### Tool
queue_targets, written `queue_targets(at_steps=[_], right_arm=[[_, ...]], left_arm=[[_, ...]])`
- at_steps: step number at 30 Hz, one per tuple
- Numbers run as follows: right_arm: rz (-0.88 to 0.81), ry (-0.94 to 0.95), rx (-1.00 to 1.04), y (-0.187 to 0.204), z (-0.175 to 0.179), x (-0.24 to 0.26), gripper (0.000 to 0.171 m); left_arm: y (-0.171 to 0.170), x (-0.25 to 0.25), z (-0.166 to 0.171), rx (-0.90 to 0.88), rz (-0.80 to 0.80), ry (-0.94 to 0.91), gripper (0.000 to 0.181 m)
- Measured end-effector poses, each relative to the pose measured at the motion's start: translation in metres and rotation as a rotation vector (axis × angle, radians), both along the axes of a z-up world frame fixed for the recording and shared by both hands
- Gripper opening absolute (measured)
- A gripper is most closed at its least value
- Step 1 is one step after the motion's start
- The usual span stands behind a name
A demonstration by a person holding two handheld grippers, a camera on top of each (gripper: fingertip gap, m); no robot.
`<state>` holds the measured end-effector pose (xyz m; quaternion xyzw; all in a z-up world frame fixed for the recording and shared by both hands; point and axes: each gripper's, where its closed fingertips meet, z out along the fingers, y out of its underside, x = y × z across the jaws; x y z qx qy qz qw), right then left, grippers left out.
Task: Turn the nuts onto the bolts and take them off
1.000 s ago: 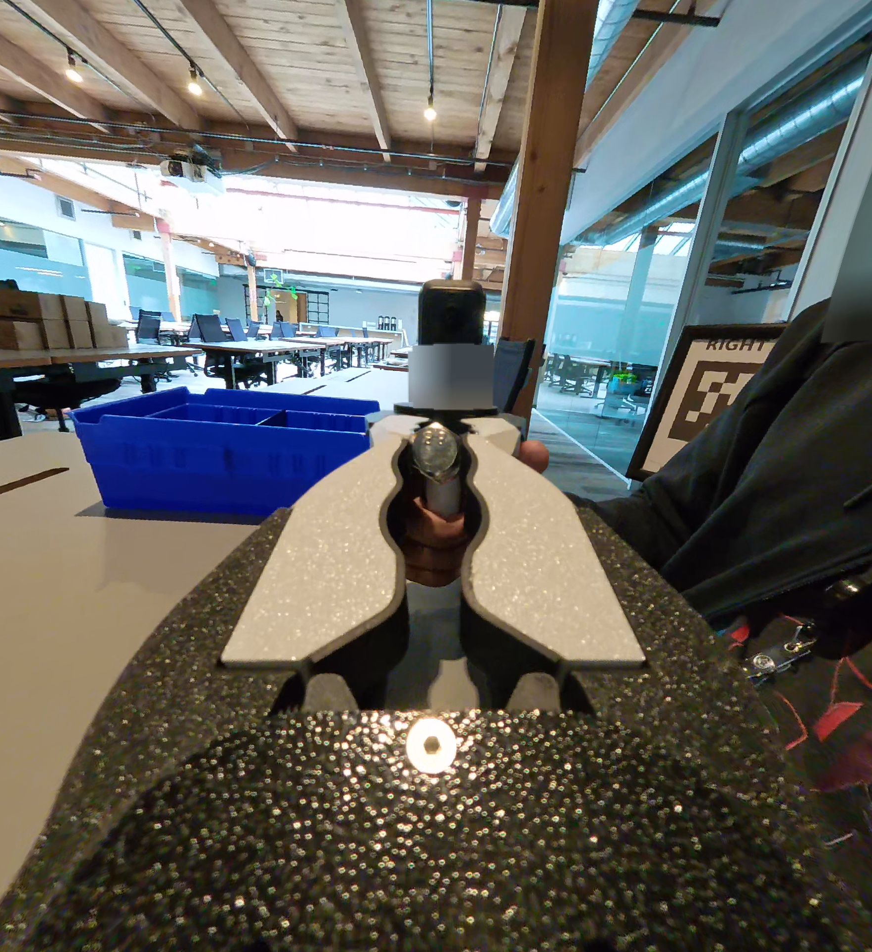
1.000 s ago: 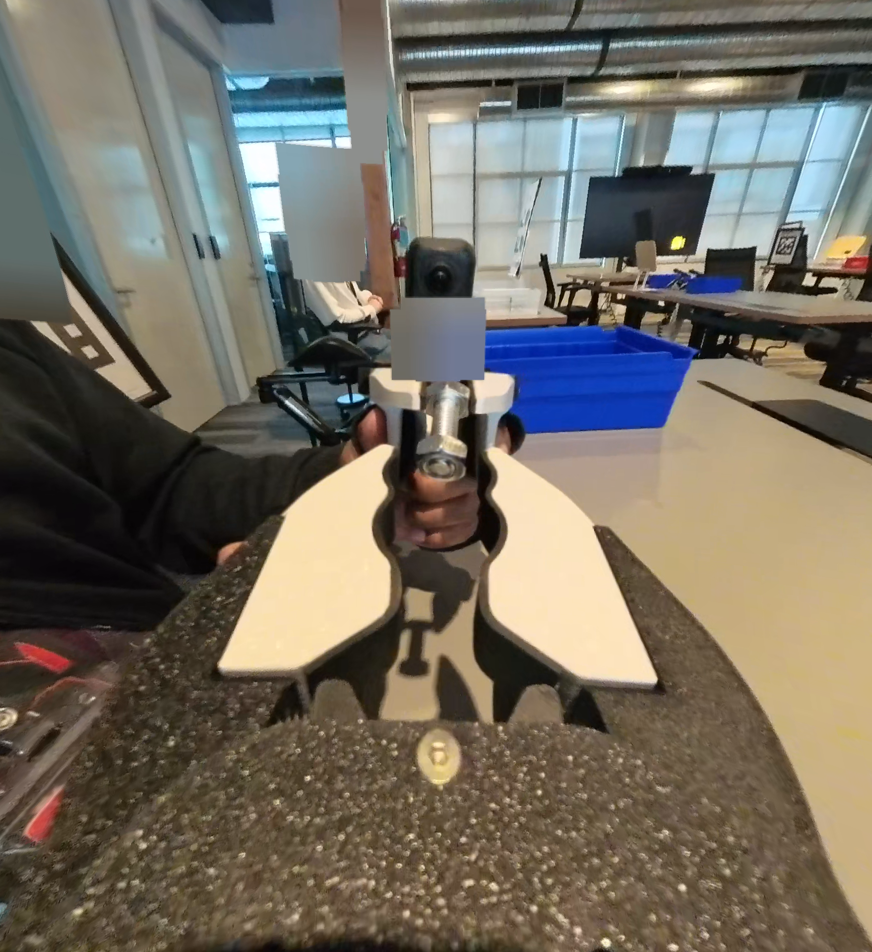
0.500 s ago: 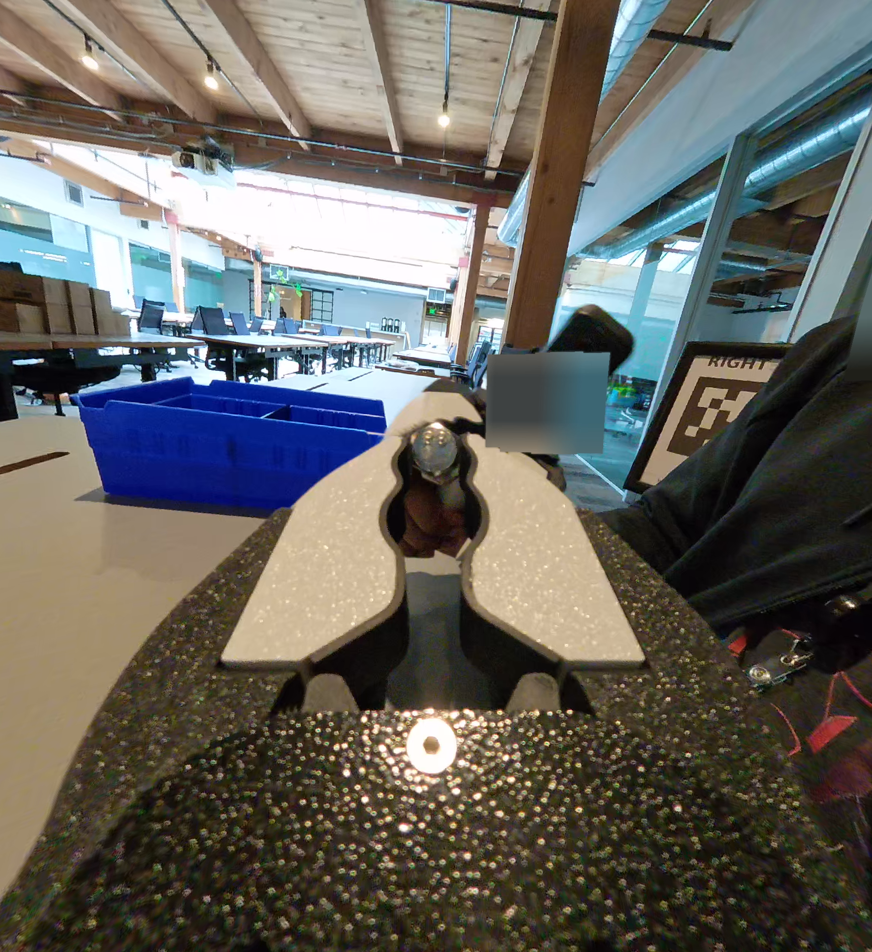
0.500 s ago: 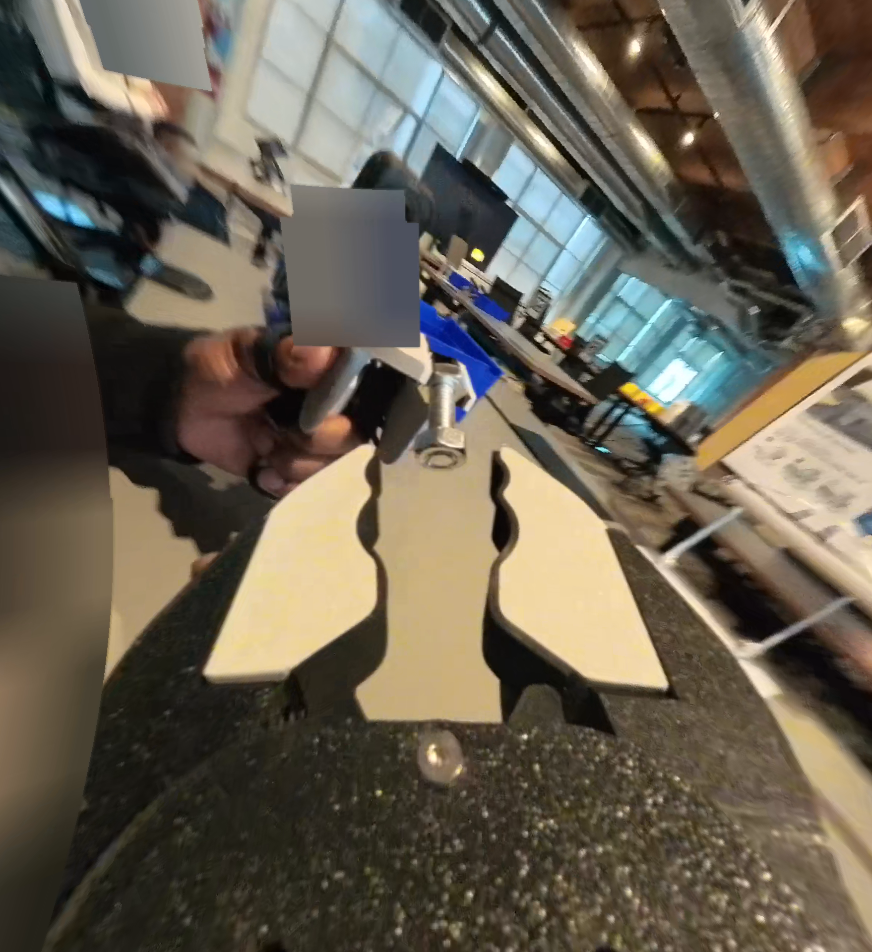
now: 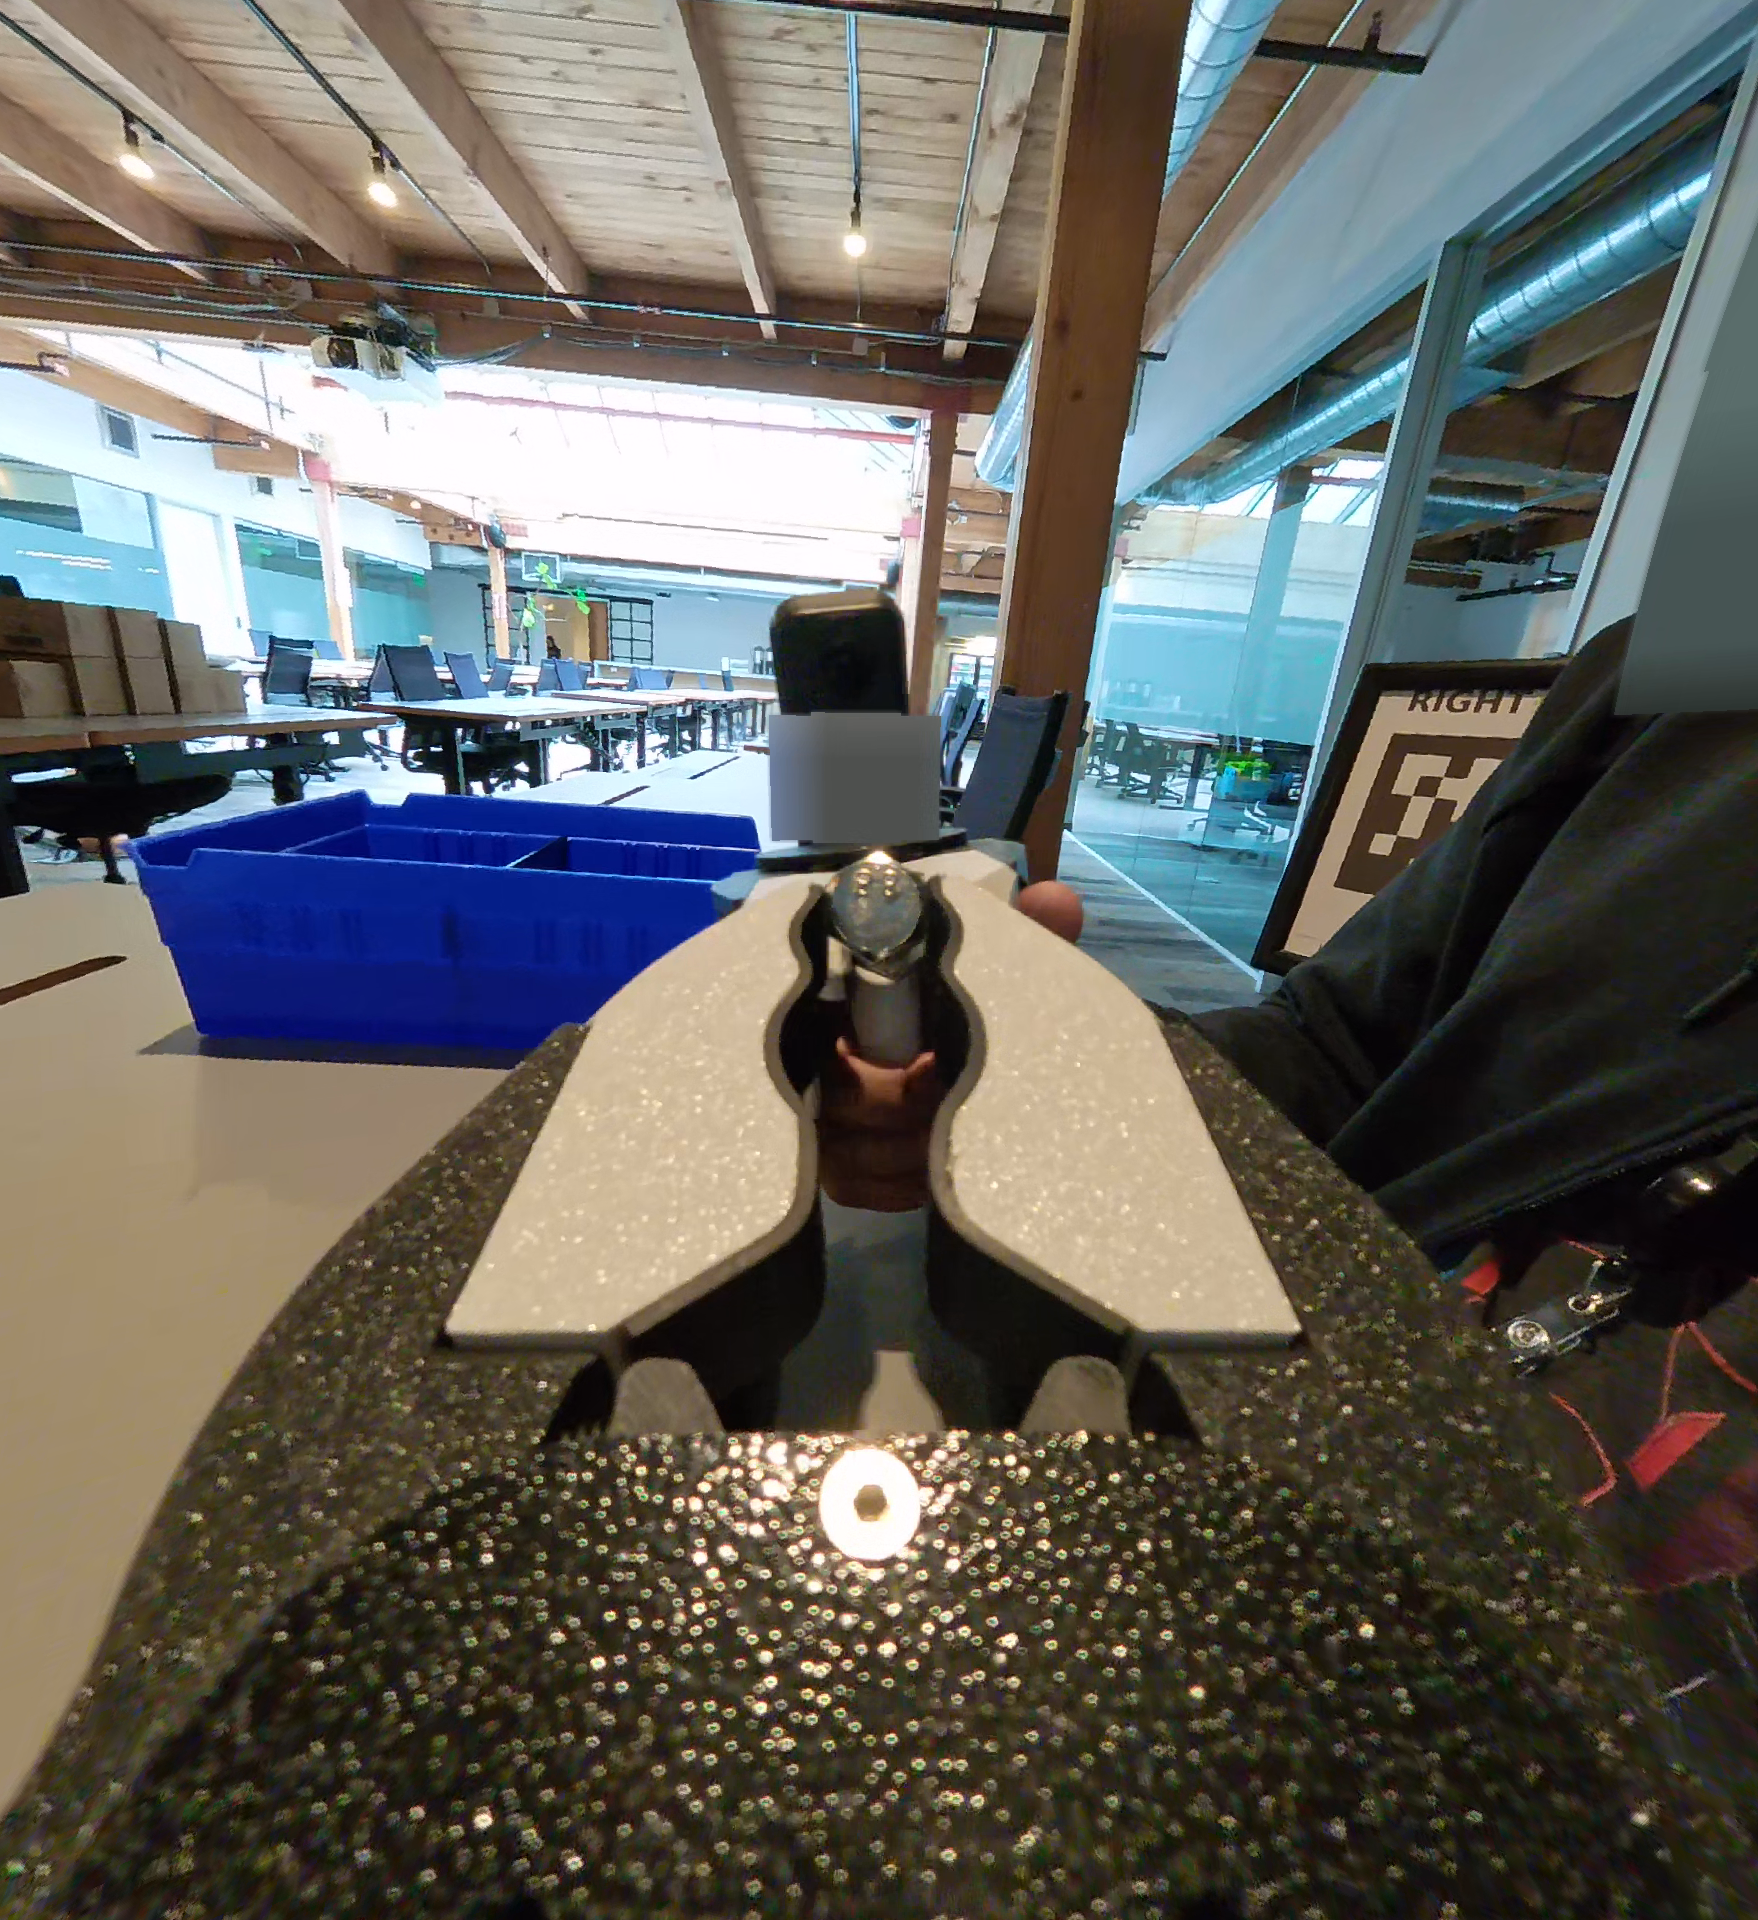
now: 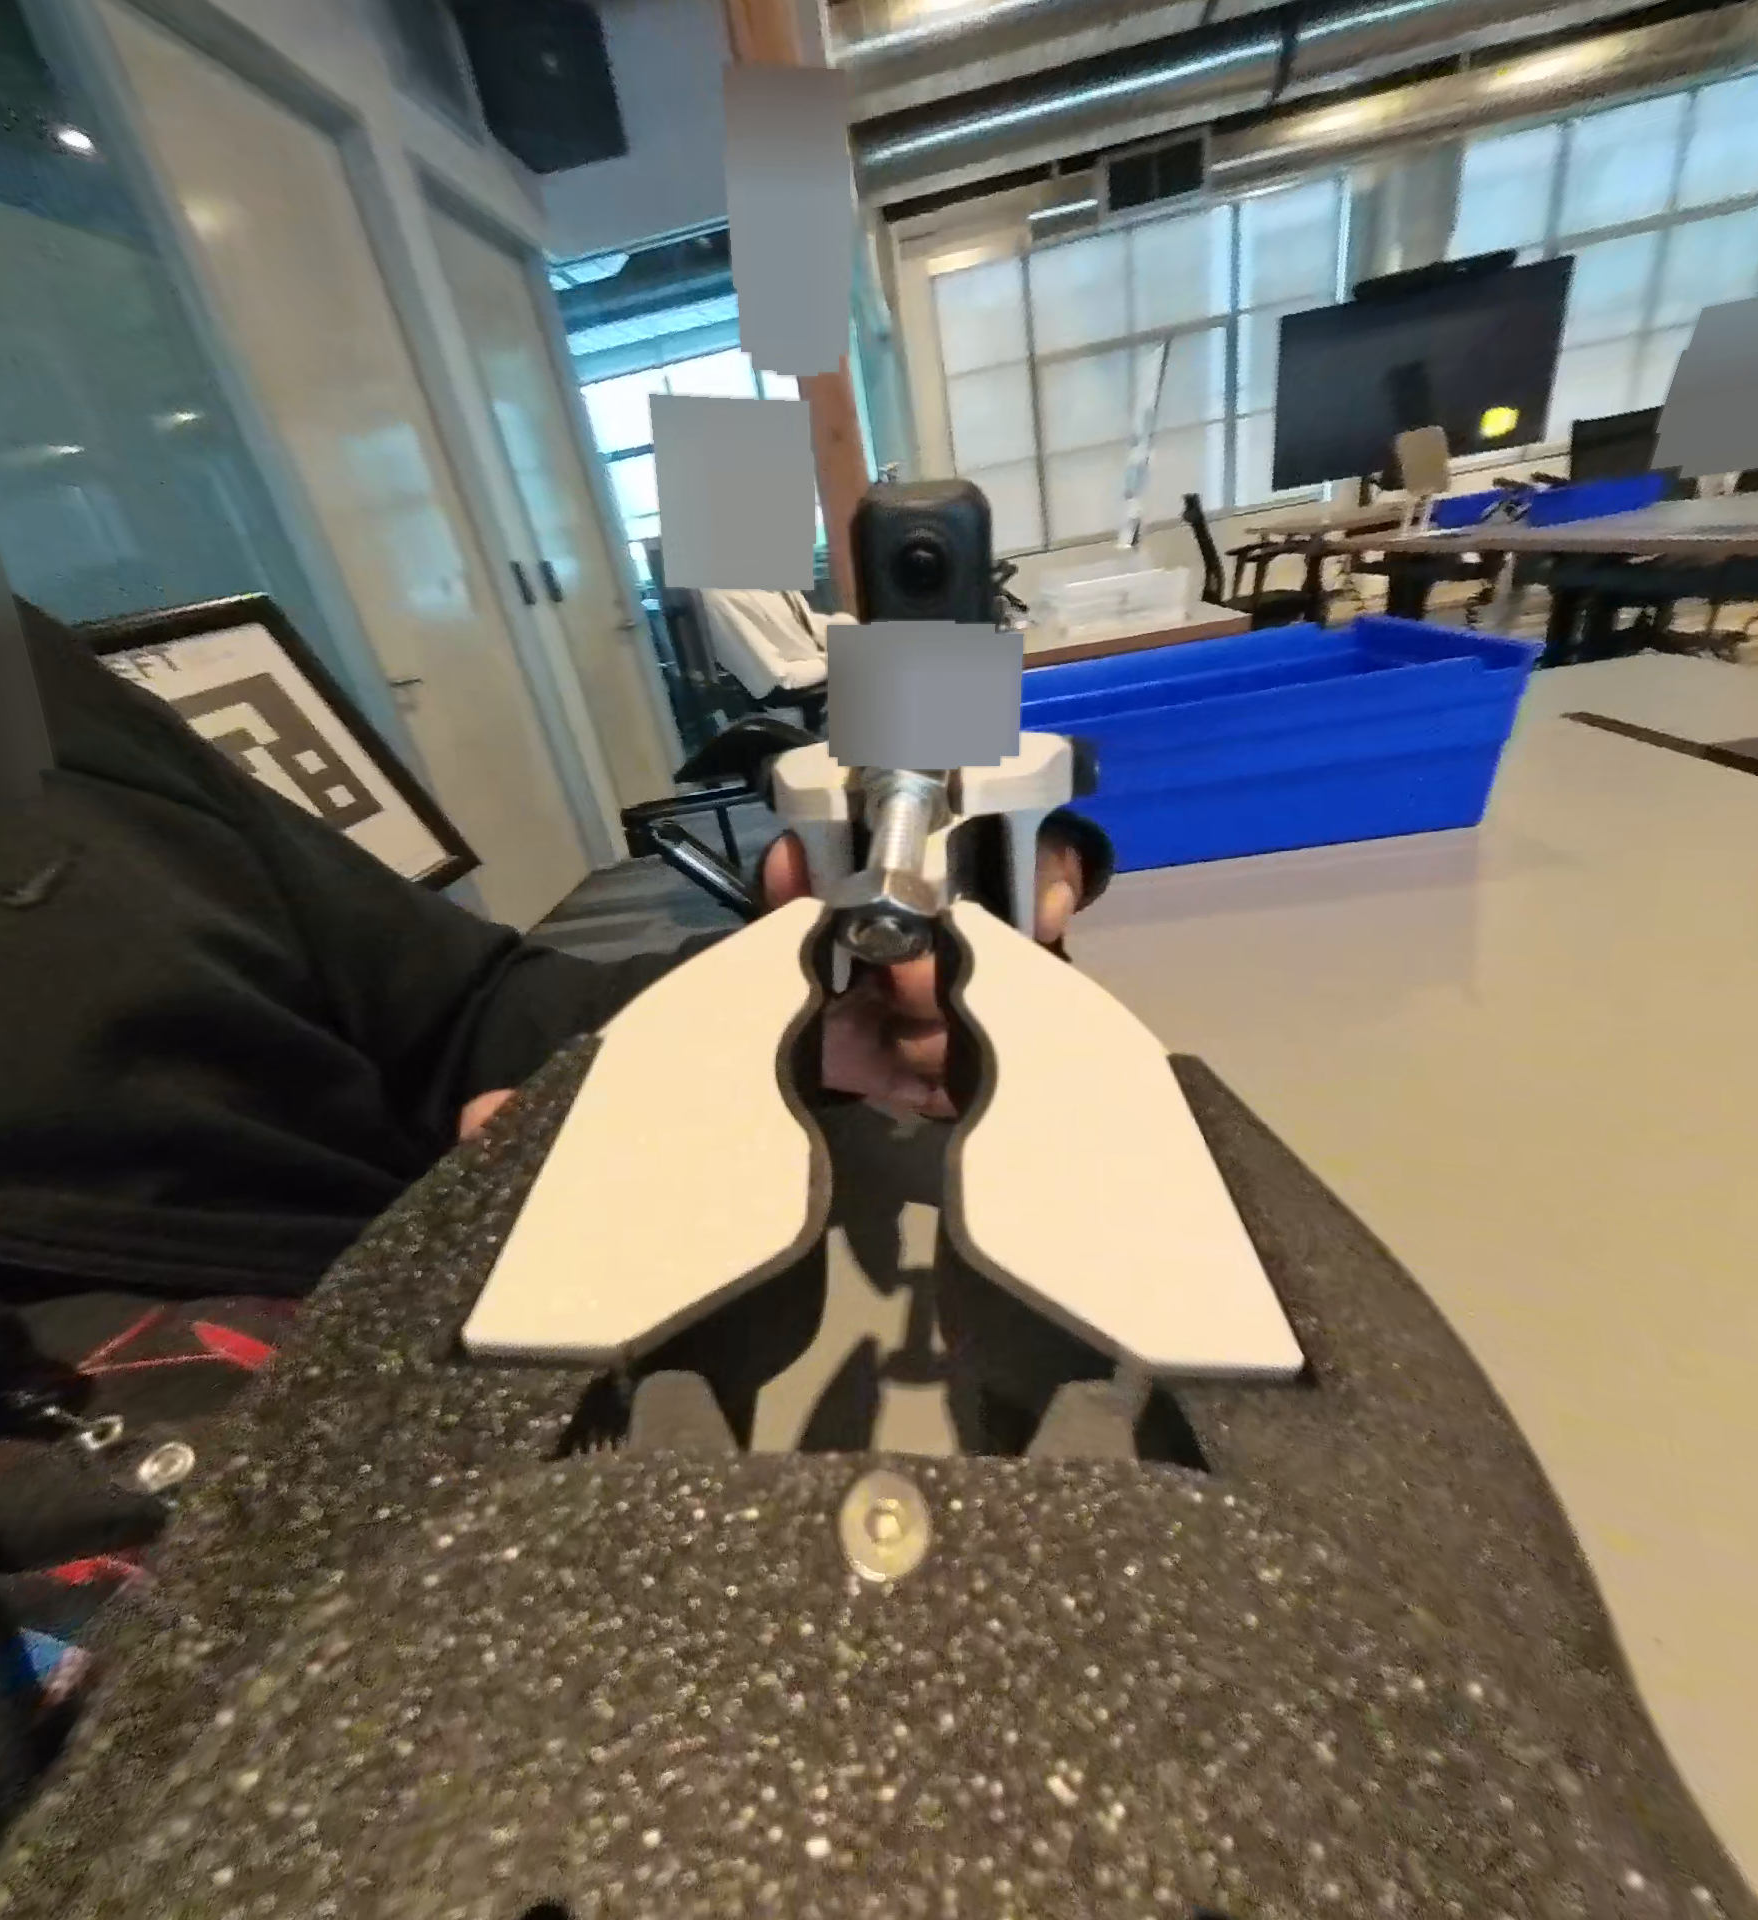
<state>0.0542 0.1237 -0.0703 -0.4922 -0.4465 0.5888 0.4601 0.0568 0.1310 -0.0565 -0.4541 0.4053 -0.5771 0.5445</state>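
In the left wrist view my left gripper (image 5: pixel 875 920) is shut on the hex head of a steel bolt (image 5: pixel 880 1003), held in the air above the table. Its shank runs down between the fingers. In the right wrist view my right gripper (image 6: pixel 880 930) faces the left gripper (image 6: pixel 911 831) tip to tip. Its fingertips are closed around the hex nut (image 6: pixel 880 896) near the end of the bolt's threaded shank (image 6: pixel 901 821). A hand shows behind each gripper.
A blue divided bin (image 5: pixel 439 914) stands on the grey table (image 5: pixel 127 1195); it also shows in the right wrist view (image 6: pixel 1270 748). The person's black sleeve (image 5: pixel 1529 987) and a framed marker board (image 5: pixel 1415 810) are close on the right. My left and right fingertips are right by each other.
Half a second ago my right gripper was open and rolled to the side, off the nut. Now it is level again and closed on the nut. My left gripper kept hold of the bolt.
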Motion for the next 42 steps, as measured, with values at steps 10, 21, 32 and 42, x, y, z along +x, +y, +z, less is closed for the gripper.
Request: queue_targets(at_steps=[10,21,32,42], right_arm=[[-0.512,-0.234,0.771,0.019,-0.009,0.002,0.018],[-0.227,-0.013,0.264,0.01,0.006,0.003,0.051],[-0.017,0.023,0.034,0.0,0.003,0.002,0.018],[-0.501,-0.209,0.796,0.016,-0.008,0.003,0.018]], left_arm=[[0.009,0.0,-0.008,-0.124,-0.03,0.002,0.017],[0.003,-0.003,0.001,-0.04,-0.016,-0.029,0.017],[-0.002,0.001,0.001,0.04,0.019,0.006,0.017],[0.009,0.001,-0.008,-0.119,-0.028,0.005,0.017]])
